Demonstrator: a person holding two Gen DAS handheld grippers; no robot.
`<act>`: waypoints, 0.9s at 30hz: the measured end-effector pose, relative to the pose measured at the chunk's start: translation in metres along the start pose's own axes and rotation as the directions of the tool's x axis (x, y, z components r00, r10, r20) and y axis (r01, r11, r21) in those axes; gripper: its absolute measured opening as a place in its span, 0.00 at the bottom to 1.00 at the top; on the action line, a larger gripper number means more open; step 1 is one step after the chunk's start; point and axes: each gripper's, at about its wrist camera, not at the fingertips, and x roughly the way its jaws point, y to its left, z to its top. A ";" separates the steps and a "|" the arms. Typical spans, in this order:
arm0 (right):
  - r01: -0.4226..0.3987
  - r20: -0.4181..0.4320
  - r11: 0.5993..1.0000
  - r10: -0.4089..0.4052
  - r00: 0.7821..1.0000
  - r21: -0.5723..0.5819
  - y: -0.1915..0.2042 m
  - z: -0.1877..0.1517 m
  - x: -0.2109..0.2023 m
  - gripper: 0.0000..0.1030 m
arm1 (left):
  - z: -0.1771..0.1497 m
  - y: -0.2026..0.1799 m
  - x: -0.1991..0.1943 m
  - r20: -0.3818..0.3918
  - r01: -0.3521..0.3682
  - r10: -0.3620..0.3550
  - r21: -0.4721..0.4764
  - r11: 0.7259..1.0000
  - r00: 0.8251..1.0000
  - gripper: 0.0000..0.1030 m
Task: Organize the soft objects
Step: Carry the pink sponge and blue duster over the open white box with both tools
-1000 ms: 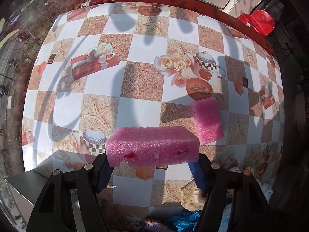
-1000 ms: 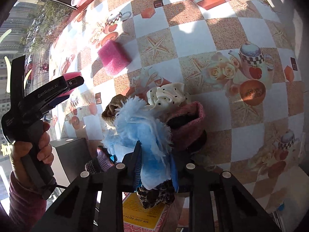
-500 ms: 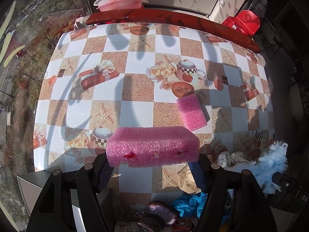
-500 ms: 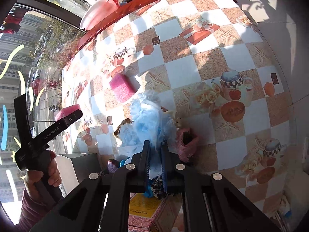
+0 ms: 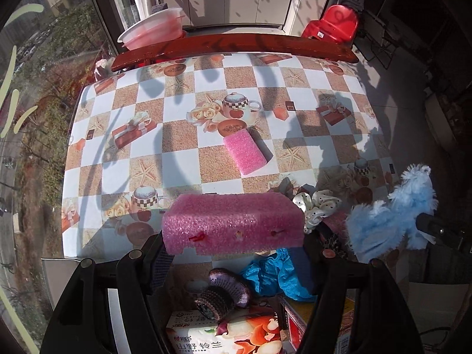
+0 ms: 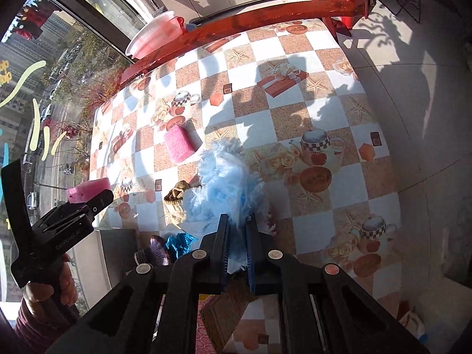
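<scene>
Left gripper (image 5: 233,246) is clamped on a long pink foam block (image 5: 233,224), jaws spread to the block's full length, one pad on each end; block sits crosswise, roughly level, lifted clear of the table (image 5: 183,135). Seen from the right wrist view, the same gripper (image 6: 88,203) sits at far left, a hand (image 6: 62,283) in a dark red sleeve on its handle, pink block end (image 6: 88,190) sticking out past the fingertip. Second, smaller pink foam block (image 5: 244,155) lies flat mid-table on the checkered cloth, just below the printed teapot, well apart from both grippers. Near the table's front edge: a pile of soft items, incl. cream polka-dot fabric piece (image 5: 318,206), crumpled blue cloth (image 5: 277,274), and purple-and-dark knitted item (image 5: 221,292) resting on a printed tissue box (image 5: 224,336). Right of that, right gripper (image 6: 237,224) has jaws pressed nearly together, pinching a fluffy light-blue piece (image 6: 227,183); fluff bulges out above the fingertips and hangs above the table, clear of the pile. In the left wrist view the same blue fluff (image 5: 389,215) shows at right edge, gripper body mostly cut off. A brown knitted item (image 6: 177,193) lies on the table just left of the fluff. Far edge: red-brown wooden rail (image 5: 236,45), pink basin (image 5: 153,28) behind it, red plastic stool (image 5: 333,23) at back right.
</scene>
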 end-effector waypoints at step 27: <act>-0.011 0.065 0.999 0.008 0.998 0.043 -0.103 -0.100 -0.083 0.11 | -0.089 -0.200 -0.070 -0.008 0.095 -0.098 0.344 0.934 0.995 0.71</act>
